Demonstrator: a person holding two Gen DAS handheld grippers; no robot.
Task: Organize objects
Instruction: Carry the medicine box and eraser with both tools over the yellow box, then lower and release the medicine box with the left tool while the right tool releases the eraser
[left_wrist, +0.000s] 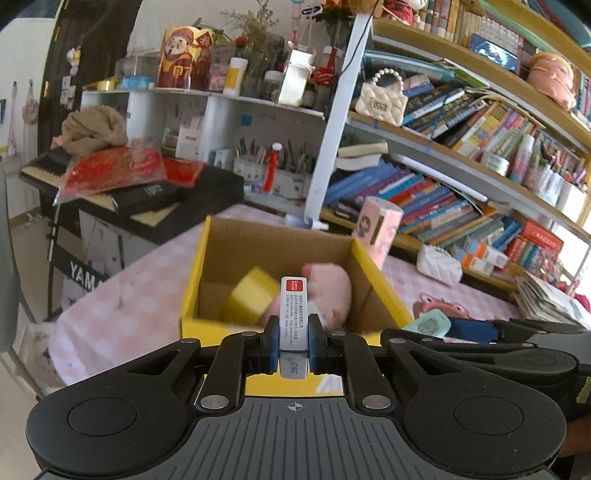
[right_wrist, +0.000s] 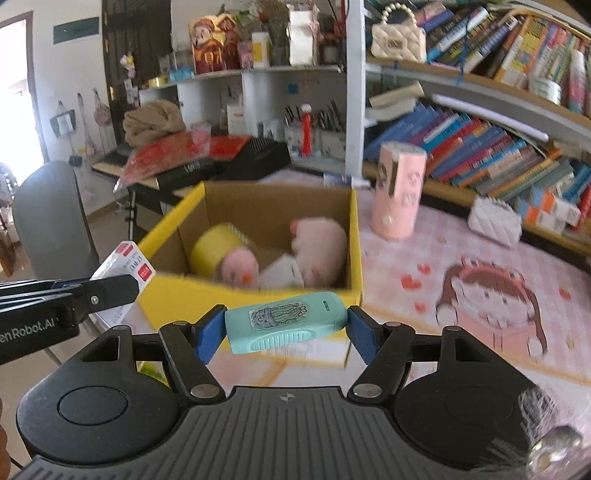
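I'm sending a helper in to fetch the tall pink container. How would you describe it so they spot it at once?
Find the yellow-rimmed cardboard box on the pink tablecloth. Just right of it, before the low bookshelf, stands the pink container. It is the only upright cylinder there, pale pink with cartoon prints.

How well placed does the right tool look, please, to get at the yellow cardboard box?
Probably yes: the yellow cardboard box sits just ahead with its top open. The right tool is shut on a mint green stapler, so it could drop that in but not grasp anything inside.
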